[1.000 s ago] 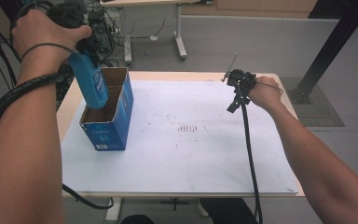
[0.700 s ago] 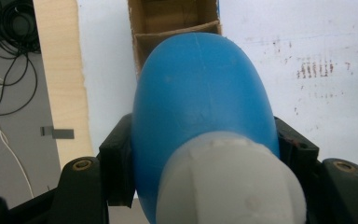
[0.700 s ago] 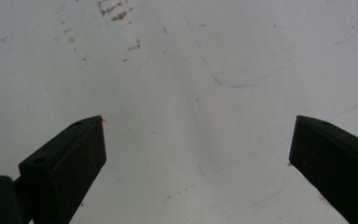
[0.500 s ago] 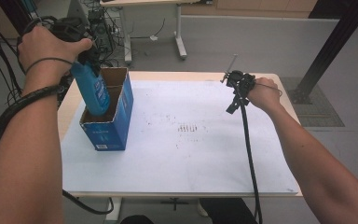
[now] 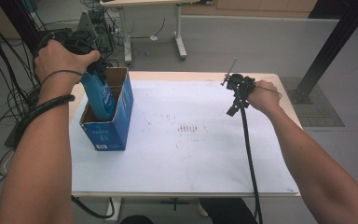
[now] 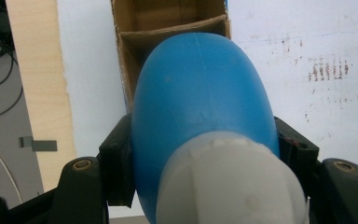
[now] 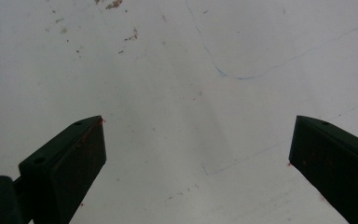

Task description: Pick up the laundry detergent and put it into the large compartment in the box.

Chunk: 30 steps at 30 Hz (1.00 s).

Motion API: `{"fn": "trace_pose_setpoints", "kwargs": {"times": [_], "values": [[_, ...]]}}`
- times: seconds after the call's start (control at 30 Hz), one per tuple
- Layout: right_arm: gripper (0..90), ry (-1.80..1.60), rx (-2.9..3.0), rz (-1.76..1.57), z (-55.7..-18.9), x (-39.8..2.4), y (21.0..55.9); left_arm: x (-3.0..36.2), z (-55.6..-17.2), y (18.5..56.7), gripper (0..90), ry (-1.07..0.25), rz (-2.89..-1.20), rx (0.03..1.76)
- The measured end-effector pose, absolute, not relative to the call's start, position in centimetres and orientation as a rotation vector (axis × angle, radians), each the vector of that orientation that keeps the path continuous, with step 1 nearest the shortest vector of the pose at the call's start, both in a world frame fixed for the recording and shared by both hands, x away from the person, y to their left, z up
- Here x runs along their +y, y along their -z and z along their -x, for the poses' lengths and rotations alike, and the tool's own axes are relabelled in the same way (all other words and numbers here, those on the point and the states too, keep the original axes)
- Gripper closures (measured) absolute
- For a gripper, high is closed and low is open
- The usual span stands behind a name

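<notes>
White table sheet (image 5: 191,154) below, my left gripper (image 5: 95,70) clamps the blue plastic bottle (image 6: 200,107) inside the blue cardboard box (image 5: 109,133); my right gripper (image 7: 196,163) gapes empty.

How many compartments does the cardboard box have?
2. The bottle held by the left gripper is going into the near compartment of the box; the far compartment sits behind the divider.
</notes>
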State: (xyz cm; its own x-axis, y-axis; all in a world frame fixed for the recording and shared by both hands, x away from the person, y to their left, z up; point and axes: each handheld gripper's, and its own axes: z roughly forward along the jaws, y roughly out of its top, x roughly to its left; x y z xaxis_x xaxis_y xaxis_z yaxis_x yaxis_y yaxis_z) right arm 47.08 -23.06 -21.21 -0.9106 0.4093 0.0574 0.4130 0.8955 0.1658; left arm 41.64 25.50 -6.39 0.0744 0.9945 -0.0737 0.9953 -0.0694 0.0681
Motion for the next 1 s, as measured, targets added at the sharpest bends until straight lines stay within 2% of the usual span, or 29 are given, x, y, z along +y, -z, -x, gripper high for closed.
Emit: {"fn": "trace_pose_setpoints", "kwargs": {"times": [1.0], "values": [[3.8,0.287,-3.015,0.679,-47.5,-23.5,21.8,26.5,-41.8,13.0,37.4,0.046,-2.245,2.073]]}}
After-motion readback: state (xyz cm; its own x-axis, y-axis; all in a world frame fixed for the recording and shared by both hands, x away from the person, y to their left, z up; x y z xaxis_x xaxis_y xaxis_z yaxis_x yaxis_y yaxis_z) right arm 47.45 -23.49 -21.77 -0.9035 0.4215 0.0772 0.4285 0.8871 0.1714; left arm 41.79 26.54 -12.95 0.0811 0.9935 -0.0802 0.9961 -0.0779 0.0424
